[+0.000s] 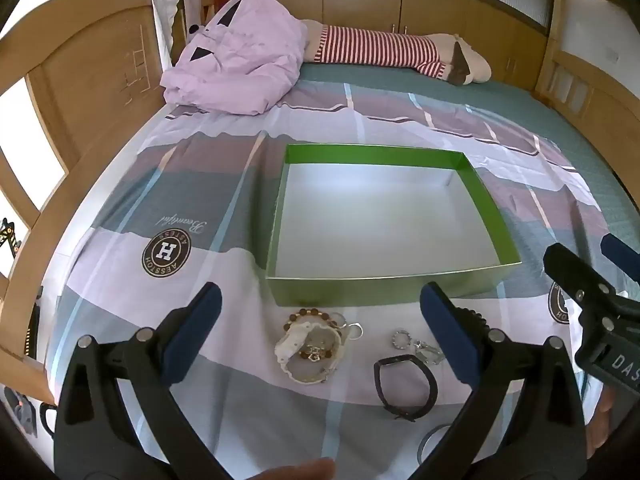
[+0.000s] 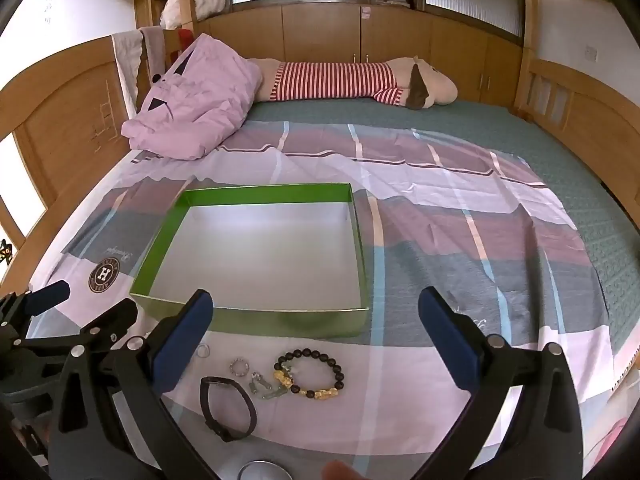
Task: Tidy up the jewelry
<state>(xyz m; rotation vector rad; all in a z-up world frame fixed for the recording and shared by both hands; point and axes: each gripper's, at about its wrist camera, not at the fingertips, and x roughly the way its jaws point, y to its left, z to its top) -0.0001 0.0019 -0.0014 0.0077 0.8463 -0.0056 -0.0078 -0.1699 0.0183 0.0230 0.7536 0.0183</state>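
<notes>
a shallow green box (image 1: 384,284) w/ a pale silver floor is set on a patchwork bedsheet (image 1: 224,184) in pink, grey and mauve blocks, and nothing is seen inside it. the jewelry is laid on the sheet just in front of the box's near wall — none of it in the box. in the left wrist view a white bracelet (image 1: 308,354) is seen tangled w/ a brown bead bracelet (image 1: 310,314) and some small gold bits, just beside the box wall; to the right of that pile a small beaded ring (image 1: 401,339), a pale crystal-like piece (image 1: 430,352) and a black band (image 1: 404,386) are spread near each other. in the right wrist view the black band (image 2: 228,408) and the beaded ring (image 2: 239,368) are found again, along w/ a black bead bracelet w/ gold charms (image 2: 310,374) and a clear ring (image 2: 203,351) close to the box wall. the left gripper (image 1: 320,336) is held above the white pile, fingers spread wide, nothing between the blue pads (image 1: 192,334). the right gripper (image 2: 316,344) is likewise spread wide over the black bead bracelet, nothing gripped. at the far end of the bed a crumpled lilac quilt (image 1: 240,52) and a striped plush toy (image 1: 380,50) are seen — well apart from the box.
</notes>
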